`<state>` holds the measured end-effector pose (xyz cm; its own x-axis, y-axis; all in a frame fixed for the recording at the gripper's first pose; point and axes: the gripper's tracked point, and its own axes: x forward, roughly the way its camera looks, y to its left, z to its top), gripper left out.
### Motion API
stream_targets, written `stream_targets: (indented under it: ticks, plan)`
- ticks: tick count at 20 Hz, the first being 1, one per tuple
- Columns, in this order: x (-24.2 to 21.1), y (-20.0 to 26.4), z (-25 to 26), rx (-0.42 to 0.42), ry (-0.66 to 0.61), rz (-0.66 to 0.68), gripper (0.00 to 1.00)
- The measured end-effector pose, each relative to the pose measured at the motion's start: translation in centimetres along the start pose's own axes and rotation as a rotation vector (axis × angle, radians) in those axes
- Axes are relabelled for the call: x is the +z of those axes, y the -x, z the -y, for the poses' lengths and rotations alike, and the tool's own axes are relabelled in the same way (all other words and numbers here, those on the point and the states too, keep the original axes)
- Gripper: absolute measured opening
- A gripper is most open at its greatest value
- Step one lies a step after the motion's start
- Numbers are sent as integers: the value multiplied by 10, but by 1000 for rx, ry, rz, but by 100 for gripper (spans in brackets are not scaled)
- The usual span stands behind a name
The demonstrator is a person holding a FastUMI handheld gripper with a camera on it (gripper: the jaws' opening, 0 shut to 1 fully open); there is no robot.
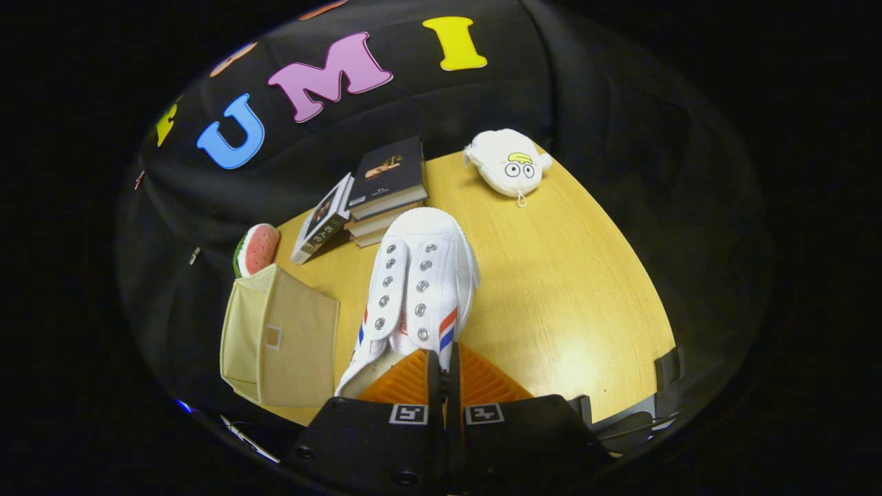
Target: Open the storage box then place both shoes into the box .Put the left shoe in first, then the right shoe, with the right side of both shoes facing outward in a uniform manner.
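Note:
A white canvas shoe with metal eyelets and red and blue side stripes hangs above the wooden table, toe pointing away from me. My gripper is shut on the shoe's tongue or collar edge, both fingers pressed together on it. The beige fabric storage box stands to the left of the shoe, its near wall and top rim showing; its inside is hidden from here.
A stack of books lies beyond the shoe, with one book leaning against it. A watermelon-slice toy sits behind the box. A white plush pouch rests at the table's far edge. The right half of the table is bare wood.

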<state>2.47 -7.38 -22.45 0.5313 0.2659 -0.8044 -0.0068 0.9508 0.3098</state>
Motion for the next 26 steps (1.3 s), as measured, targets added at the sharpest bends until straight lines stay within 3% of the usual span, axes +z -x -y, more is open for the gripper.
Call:
stream_targets:
  ticks: [5, 9, 13, 18, 26]
  plan:
    - [12, 40, -101, 75, 11, 51, 5]
    - [-13, 35, -187, 160, 42, 28, 5]
    - [-43, 11, -242, 196, 27, -42, 5]
    - [-75, -25, -261, 131, 71, -120, 5]
    - [-91, -51, -267, 67, 61, -169, 5]
